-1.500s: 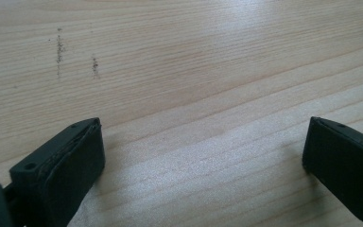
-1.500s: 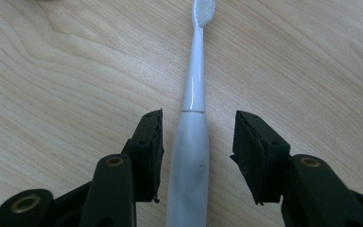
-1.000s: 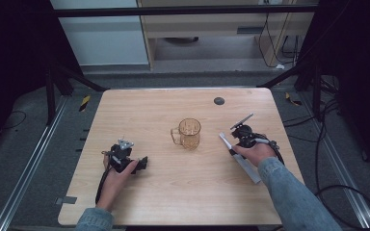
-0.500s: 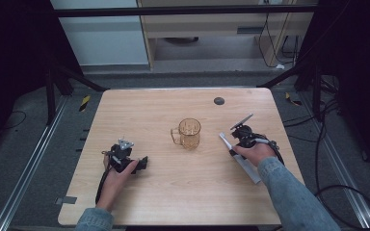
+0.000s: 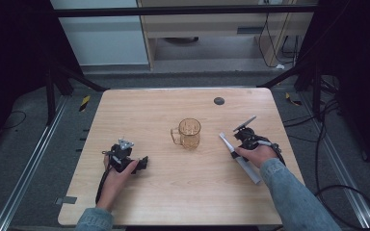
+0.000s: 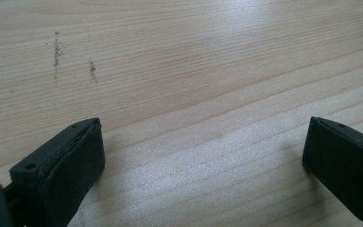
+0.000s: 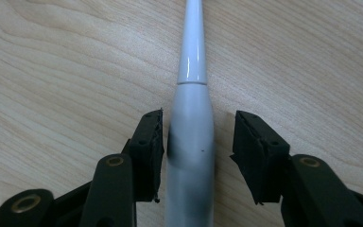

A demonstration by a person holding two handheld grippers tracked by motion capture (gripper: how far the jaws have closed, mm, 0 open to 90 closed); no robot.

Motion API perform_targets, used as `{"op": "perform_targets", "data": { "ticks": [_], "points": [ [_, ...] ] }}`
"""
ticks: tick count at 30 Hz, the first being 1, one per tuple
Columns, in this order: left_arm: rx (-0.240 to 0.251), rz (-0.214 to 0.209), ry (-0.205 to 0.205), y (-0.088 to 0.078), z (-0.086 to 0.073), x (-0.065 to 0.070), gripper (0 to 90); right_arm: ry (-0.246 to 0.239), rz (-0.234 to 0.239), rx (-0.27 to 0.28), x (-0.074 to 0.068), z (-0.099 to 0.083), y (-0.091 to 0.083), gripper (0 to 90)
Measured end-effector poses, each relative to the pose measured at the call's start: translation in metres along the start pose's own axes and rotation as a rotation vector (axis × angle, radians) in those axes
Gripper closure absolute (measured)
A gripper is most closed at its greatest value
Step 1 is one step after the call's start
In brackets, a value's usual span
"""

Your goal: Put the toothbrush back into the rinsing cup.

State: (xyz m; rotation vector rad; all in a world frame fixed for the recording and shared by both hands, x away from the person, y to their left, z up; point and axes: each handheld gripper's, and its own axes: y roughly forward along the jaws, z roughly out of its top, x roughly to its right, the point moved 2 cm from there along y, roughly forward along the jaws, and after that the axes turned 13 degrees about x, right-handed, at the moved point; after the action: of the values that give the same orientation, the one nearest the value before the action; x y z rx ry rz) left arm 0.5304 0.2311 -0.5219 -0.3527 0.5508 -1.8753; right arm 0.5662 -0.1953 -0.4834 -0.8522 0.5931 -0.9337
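**Right gripper closing on a white electric toothbrush, grasp not yet made**

Seen from above, a person sat at a pale wooden table (image 5: 173, 192), a two-jaw gripper in each hand. The task's thing, a white electric toothbrush (image 5: 240, 158), lay flat on the table at about 4 o'clock from an amber glass mug (image 5: 189, 133) standing near the centre. The brush was well apart from the mug, with its slim neck pointing toward 11 o'clock.

The right gripper (image 5: 241, 143) sat over the toothbrush. In the right gripper view, the thick white handle (image 7: 190, 156) ran straight up between the two black jaws. The jaws had just been closing and stood partly spread — the left pad looked to be touching or just beside the handle, while a clear strip of table showed between the handle and the right pad. I judged the grip as not yet made; the brush rested on the wood.

The left gripper (image 5: 142, 162) rested on the table at about 8 o'clock from the mug, well apart from it. In the left gripper view its jaws stood wide apart with bare wood between them.

As a judgement, the work was early: the gripper was lined up on the handle, but the pinch, the lift and any placing — perhaps into the mug — were all left to do.

No brand, label or readable writing could be seen on the toothbrush, mug or grippers. A small dark disc (image 5: 218, 101) lay near the table's far edge, at about 1 o'clock from the mug.
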Motion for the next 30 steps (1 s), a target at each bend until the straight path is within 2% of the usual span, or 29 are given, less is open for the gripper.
{"op": "perform_targets", "data": {
  "ticks": [4, 5, 21, 30],
  "points": [
    [0.0, 0.0, 0.0, 0.0, 0.0, 0.0, 0.0, 0.01, 0.003, -0.008, -0.0015, -0.0008, 0.0016, 54.3],
    [0.0, 0.0, -0.001, 0.0, 0.0, 0.0, 0.0, -0.001, 0.002, -0.007, -0.0008, -0.0009, 0.002, 54.4],
    [0.002, -0.002, 0.0, 0.0002, 0.0, 0.0, 0.0, -0.002, 0.001, -0.013, -0.0011, -0.0008, 0.0048, 58.2],
    [0.002, -0.002, 0.001, 0.0004, 0.0001, 0.0001, 0.0, -0.003, -0.004, -0.014, -0.0011, -0.0007, 0.0047, 64.1]
  ]
}}
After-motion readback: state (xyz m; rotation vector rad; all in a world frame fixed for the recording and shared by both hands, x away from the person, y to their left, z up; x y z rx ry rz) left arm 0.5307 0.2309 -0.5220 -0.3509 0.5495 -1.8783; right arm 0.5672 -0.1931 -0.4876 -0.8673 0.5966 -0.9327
